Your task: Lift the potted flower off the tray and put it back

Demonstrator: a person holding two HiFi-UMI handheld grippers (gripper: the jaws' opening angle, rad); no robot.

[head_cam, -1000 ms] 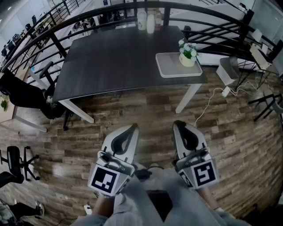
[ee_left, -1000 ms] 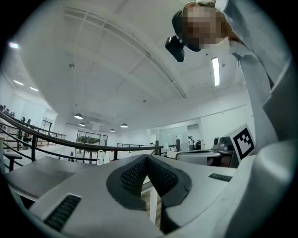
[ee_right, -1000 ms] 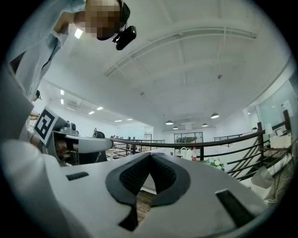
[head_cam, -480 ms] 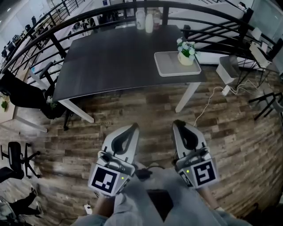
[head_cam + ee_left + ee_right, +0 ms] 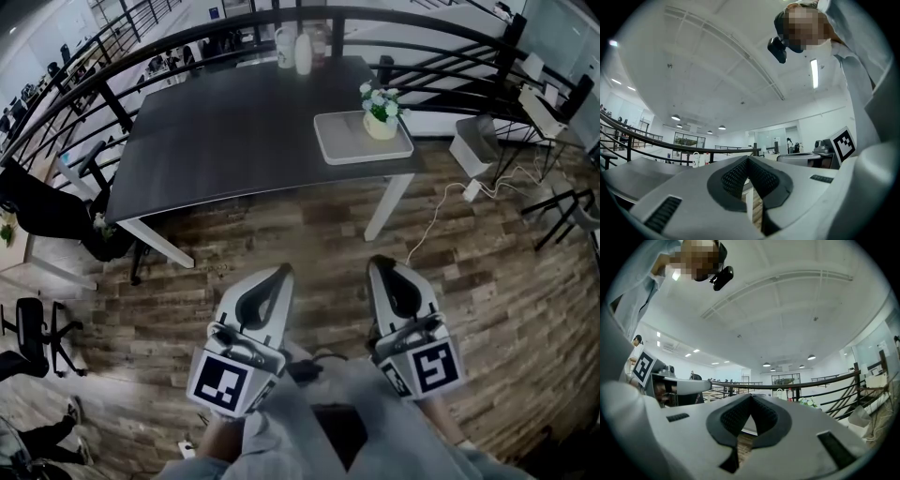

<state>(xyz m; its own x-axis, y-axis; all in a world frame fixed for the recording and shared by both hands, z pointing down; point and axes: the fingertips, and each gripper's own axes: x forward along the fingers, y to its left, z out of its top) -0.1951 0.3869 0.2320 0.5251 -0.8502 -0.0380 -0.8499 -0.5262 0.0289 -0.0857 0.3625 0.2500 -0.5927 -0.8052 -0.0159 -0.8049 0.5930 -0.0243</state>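
Tray with potted flower inside, now slightly further left.

1 table; on table: 1 tray, 1 potted flower; 3 containers at table's far edge; 2 grippers: left gripper, right gripper

- The table sits slightly further left in the head view than a second ago.
- The tray and potted flower slide left with it.
- The pale box on the floor shifts left too.
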